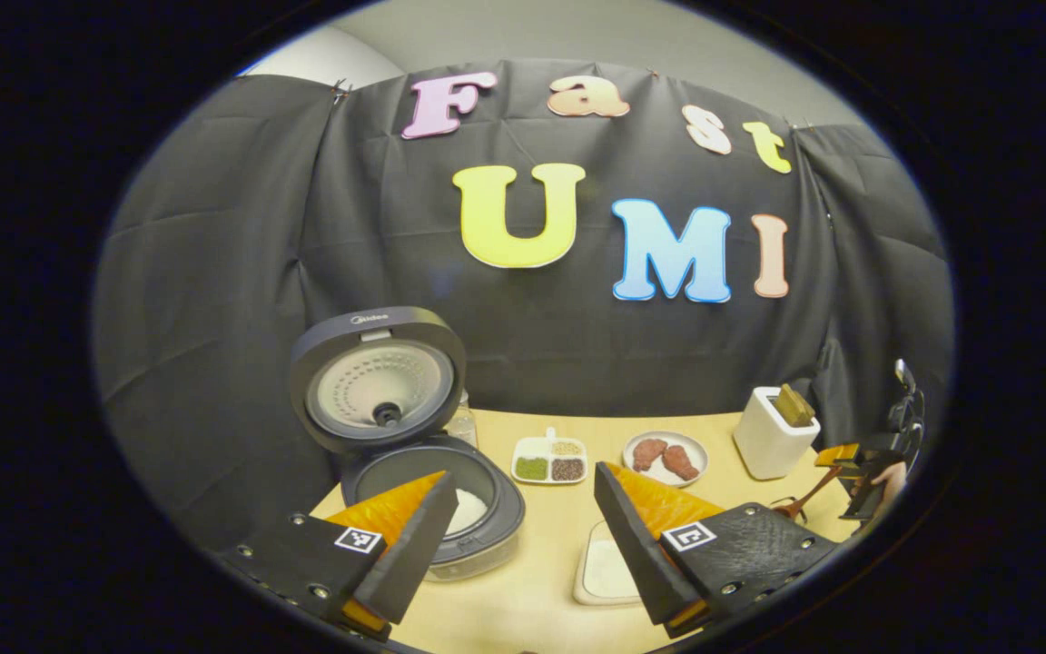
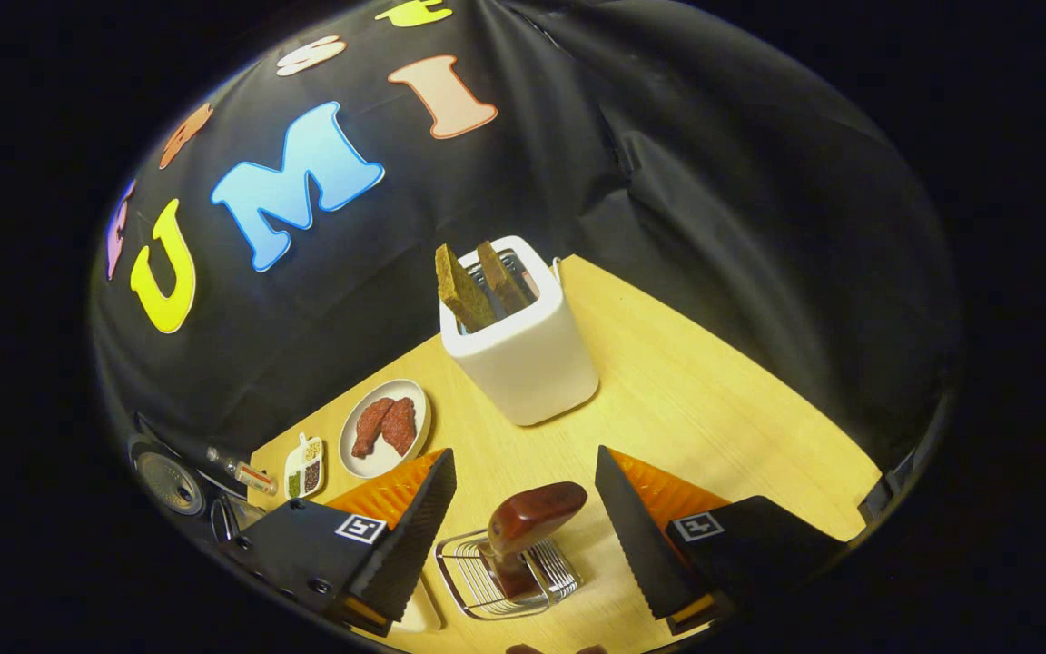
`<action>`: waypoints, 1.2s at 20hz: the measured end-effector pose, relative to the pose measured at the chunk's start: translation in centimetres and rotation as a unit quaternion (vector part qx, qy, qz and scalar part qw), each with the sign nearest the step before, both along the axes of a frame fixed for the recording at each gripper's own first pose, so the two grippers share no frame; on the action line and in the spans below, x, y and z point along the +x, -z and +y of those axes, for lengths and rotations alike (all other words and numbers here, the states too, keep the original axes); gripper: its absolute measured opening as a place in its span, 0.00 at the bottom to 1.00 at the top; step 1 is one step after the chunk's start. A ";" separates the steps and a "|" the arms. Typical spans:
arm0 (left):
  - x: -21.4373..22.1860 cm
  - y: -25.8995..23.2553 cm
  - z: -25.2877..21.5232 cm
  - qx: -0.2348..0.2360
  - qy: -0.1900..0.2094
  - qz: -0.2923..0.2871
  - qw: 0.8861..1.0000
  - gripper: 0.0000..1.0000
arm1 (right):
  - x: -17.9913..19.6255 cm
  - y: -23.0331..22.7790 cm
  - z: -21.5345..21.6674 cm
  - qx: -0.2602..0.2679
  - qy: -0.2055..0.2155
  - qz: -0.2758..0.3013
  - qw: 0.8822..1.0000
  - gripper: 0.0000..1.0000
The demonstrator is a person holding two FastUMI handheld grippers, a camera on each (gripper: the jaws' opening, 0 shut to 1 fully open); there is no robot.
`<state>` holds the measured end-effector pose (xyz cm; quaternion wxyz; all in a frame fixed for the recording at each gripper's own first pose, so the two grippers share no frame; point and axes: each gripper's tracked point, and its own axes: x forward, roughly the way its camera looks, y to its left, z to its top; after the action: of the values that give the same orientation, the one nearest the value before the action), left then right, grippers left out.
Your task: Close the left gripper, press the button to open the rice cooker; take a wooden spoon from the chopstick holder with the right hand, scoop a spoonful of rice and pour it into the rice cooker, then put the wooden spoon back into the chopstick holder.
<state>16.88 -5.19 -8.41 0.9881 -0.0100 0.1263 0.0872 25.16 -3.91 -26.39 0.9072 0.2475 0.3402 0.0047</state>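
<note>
Rice cooker [image 1: 414, 454] sits w/ lid swung up and back, so the button step looks done; white rice shows in the inner pot, which fits the pour being done too, though I can't be sure. Lid rim carries a small brand mark, too small to read reliably. Left gripper [image 1: 523, 536] hangs just in front of the cooker, jaws wide apart, nothing between them — prob. parked clear of the pot. A shallow white dish [image 1: 607, 574], likely the rice supply, lies just right of the cooker. Wooden spoon [image 2: 532, 522] stands handle-up in the wire chopstick holder [image 2: 505, 577], well right of the cooker, near the toaster [image 2: 518, 350]; right gripper [image 2: 523, 531] straddles the handle w/ jaws spread, not pressing it — either just let go or abt to grab, can't tell. Farther from the cooker on the table [image 2: 714, 409]: divided grain tray [image 1: 549, 460], plate of meat [image 1: 666, 457].
</note>
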 end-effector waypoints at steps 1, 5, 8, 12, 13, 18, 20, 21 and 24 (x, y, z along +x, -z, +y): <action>-0.1 0.1 -0.7 -0.004 -0.001 0.002 1.000 0.96 | 0.1 0.5 0.4 0.008 -0.007 0.006 1.000 0.98; -0.7 1.2 -3.0 -0.039 -0.007 0.007 0.999 0.96 | 0.0 2.3 1.8 0.038 -0.037 0.026 0.998 0.93; -1.7 2.2 -3.7 -0.057 -0.027 0.016 0.998 0.96 | 0.0 2.8 2.4 0.057 -0.051 0.033 0.997 0.78; -2.5 2.5 -5.4 -0.037 -0.023 0.027 0.999 0.96 | -0.1 2.1 3.5 0.091 -0.050 0.040 0.994 0.29; -2.2 2.0 -6.4 -0.041 -0.011 0.022 0.999 0.96 | -0.3 1.9 3.7 0.096 -0.049 0.046 0.993 0.31; -1.7 0.7 -7.1 -0.031 0.022 0.000 0.999 0.96 | -1.0 -1.1 3.3 0.090 -0.030 0.006 0.995 0.26; -1.7 0.8 -7.4 -0.049 0.040 -0.001 0.998 0.96 | -1.6 -2.7 3.0 0.087 -0.022 -0.004 0.996 0.26; -1.7 0.5 -7.2 -0.056 0.048 -0.004 0.997 0.96 | -1.7 -3.5 2.7 0.088 -0.014 -0.011 0.996 0.26; -2.0 0.5 -4.9 -0.059 0.056 -0.008 0.997 0.96 | -2.4 -6.3 1.4 0.086 0.022 -0.037 0.995 0.23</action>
<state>14.90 -10.11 -8.94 0.9901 -0.0615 0.1240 0.0245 22.79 -2.56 -20.07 0.8945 0.3314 0.2993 0.0232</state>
